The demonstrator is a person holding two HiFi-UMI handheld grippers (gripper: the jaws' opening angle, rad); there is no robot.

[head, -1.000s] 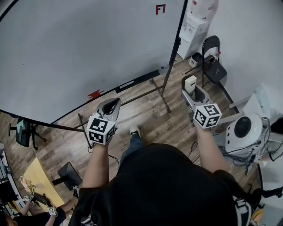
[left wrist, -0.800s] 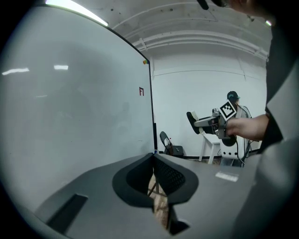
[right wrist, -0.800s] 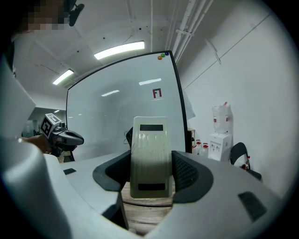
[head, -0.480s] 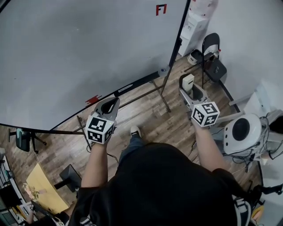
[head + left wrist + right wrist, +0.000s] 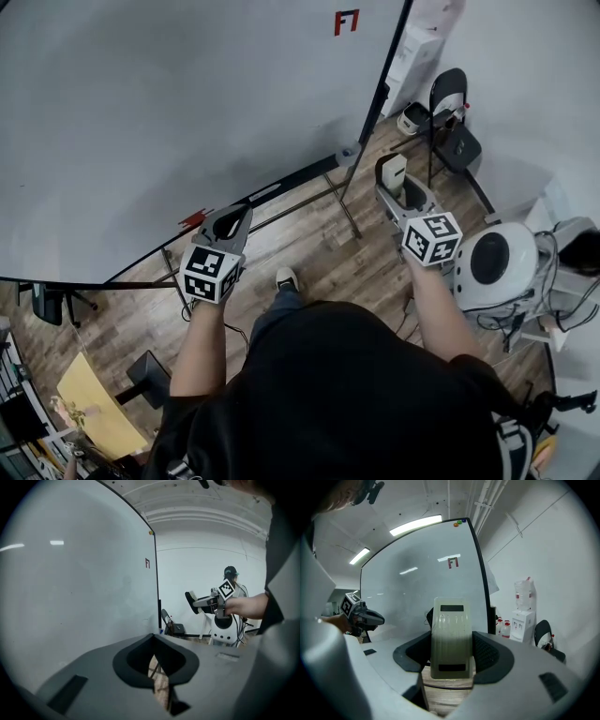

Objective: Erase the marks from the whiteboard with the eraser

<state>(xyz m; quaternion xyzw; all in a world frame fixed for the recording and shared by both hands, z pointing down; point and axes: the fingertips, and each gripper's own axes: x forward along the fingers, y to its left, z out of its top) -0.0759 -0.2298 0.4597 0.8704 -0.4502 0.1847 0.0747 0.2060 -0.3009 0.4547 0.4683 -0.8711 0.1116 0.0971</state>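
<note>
- Eraser [image 5: 450,620]: a pale ribbed block with dark patches at top and bottom. It stands upright between the jaws of your right gripper [image 5: 451,660], which are closed on its two long sides (the head view shows it at [image 5: 395,172], held in the air over the wooden floor [image 5: 309,244], short of the whiteboard [image 5: 141,112]).
- Handling, as a judgement: the eraser is probably light, with a stiff plastic shell. The smooth sides may let it pivot or slide in the pads once you press it flat on the board. The present hold, across the lower half of its length, looks suited to wiping. Keep the pressure even.
- Left gripper [image 5: 236,219]: the jaws are drawn together to a thin slit with nothing between them. Its tip lies over the board's lower rail.
- Marks: a red figure [image 5: 346,21] sits high on the board near its right edge. A small red patch [image 5: 192,221] lies at the lower edge, just beside the left gripper.
- Change from one second ago: both grippers sit slightly nearer the board, the right one shifted up and left. The red patch, then clear of the left gripper, now adjoins it.
</note>
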